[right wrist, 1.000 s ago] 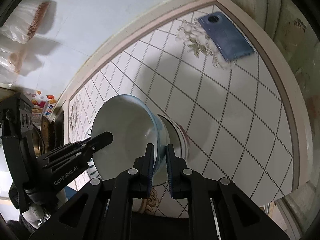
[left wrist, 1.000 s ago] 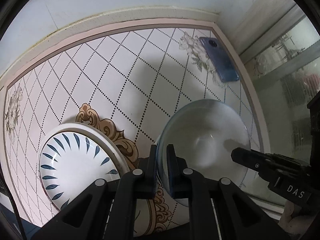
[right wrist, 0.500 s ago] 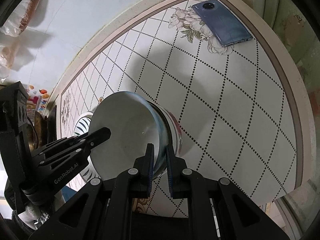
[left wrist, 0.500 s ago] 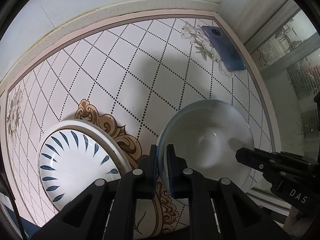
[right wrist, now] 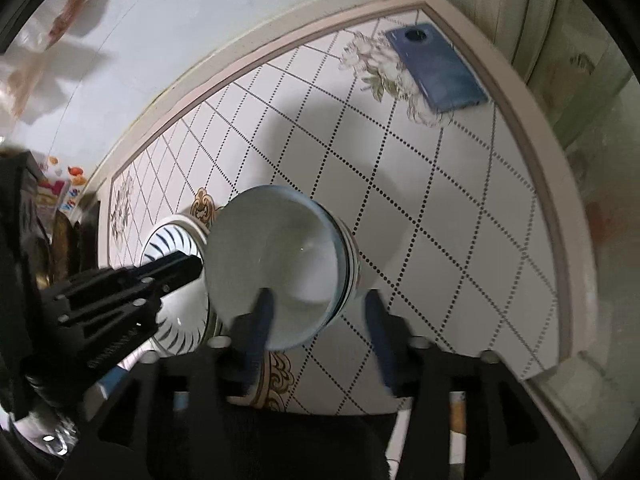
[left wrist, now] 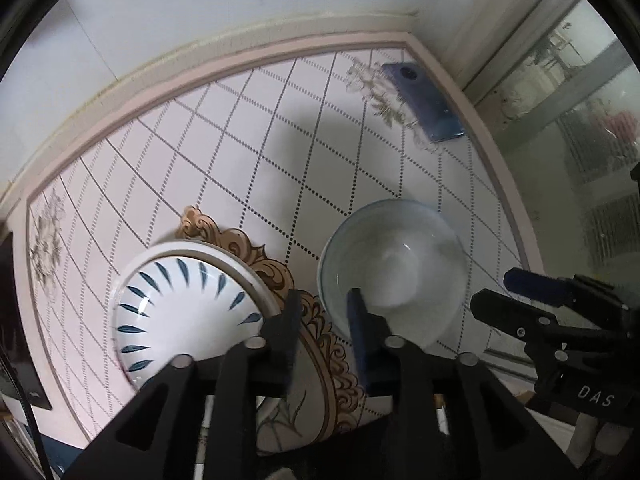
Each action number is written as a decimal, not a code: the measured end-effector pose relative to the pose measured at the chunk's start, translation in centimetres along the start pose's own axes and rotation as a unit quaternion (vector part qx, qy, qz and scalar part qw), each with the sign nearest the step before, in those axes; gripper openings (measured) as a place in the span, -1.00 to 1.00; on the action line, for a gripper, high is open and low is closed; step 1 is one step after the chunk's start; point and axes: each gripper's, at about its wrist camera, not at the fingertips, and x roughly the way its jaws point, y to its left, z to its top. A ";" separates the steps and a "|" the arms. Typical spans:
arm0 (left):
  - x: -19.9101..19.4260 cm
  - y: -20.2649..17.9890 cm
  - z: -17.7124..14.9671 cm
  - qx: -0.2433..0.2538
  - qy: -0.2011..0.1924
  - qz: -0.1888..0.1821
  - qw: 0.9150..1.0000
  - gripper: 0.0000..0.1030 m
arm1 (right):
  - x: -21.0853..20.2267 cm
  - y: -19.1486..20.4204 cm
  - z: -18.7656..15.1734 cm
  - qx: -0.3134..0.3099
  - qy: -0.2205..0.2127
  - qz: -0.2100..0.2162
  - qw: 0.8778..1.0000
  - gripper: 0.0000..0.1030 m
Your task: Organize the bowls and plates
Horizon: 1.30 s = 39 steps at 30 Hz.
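Observation:
A pale glass-like bowl sits on the patterned table, nested in a striped bowl whose rim shows beneath it. My left gripper hovers over the bowl's left rim with its jaws opening, and the pads are clear of the rim. My right gripper hangs above the near rim, jaws also opening and touching nothing. A white plate with blue leaf strokes lies left of the bowl. Each gripper shows in the other's view, the right gripper and the left gripper.
A blue phone lies at the table's far right corner, also the phone in the right wrist view. A pale wall runs behind the table. Frosted glass panels stand to the right. Clutter sits at the far left.
Both grippers were shut on the bowl's rim and have now let go and opened. Both have risen a little, and the bowl looks smaller and rests in the striped bowl.

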 end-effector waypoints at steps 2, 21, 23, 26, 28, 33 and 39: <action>-1.3 0.1 -0.1 0.002 -0.006 -0.004 1.000 -0.32 | -1.3 0.7 -0.4 -0.010 -0.009 -0.008 1.000 0.20; -4.9 1.0 0.4 -0.006 -0.026 -0.044 0.999 0.38 | -7.8 2.5 -1.9 -0.020 -0.058 -0.034 0.998 0.80; -3.5 1.5 1.0 -0.018 -0.024 -0.045 0.999 0.38 | -7.1 1.8 -1.6 -0.008 -0.060 -0.022 0.998 0.81; -0.8 2.6 2.0 -0.040 -0.011 -0.048 0.998 0.38 | -5.3 0.4 -0.9 0.010 -0.058 -0.006 0.998 0.82; 1.2 3.2 2.7 -0.050 0.003 -0.051 0.997 0.38 | -3.9 -0.7 -0.6 0.027 -0.054 0.012 0.998 0.82; 5.8 3.7 3.9 -0.074 0.046 -0.057 0.995 0.38 | 1.6 -3.3 0.3 0.068 -0.011 0.067 0.995 0.82; 10.4 3.0 4.9 -0.074 0.097 -0.073 0.990 0.34 | 7.7 -5.6 0.2 0.112 0.038 0.141 0.983 0.82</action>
